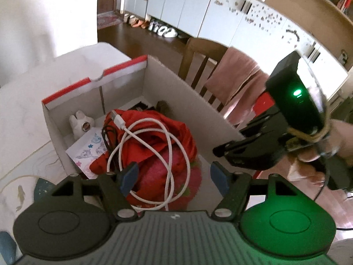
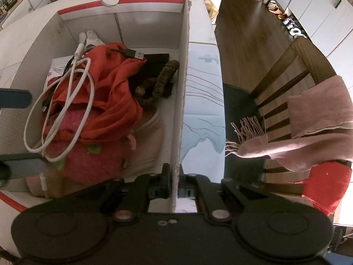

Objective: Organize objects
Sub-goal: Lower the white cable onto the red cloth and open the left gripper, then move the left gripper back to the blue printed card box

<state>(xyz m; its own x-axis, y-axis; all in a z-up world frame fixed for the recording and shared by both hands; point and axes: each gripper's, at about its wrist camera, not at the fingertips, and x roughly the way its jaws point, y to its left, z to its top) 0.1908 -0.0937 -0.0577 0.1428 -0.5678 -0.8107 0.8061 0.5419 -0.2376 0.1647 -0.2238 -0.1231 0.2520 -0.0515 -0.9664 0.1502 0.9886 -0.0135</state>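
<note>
A white cardboard box (image 2: 183,70) with a red-striped rim sits on a pale table (image 2: 205,84), packed with things already gathered. Above it the left gripper (image 1: 174,175) hangs with its blue-padded jaws spread apart, nothing pinched between them — a white charging cable (image 1: 141,145) lies looped just below, draped over a red cloth (image 2: 110,101) and a pink strawberry-shaped plush (image 2: 92,161) inside the box. The right gripper (image 2: 175,184) is clenched on the box's near side wall, one finger inside and one outside. Beside the box stands a wooden chair (image 2: 297,77) with a pink scarf (image 2: 313,130) slung over it.
</note>
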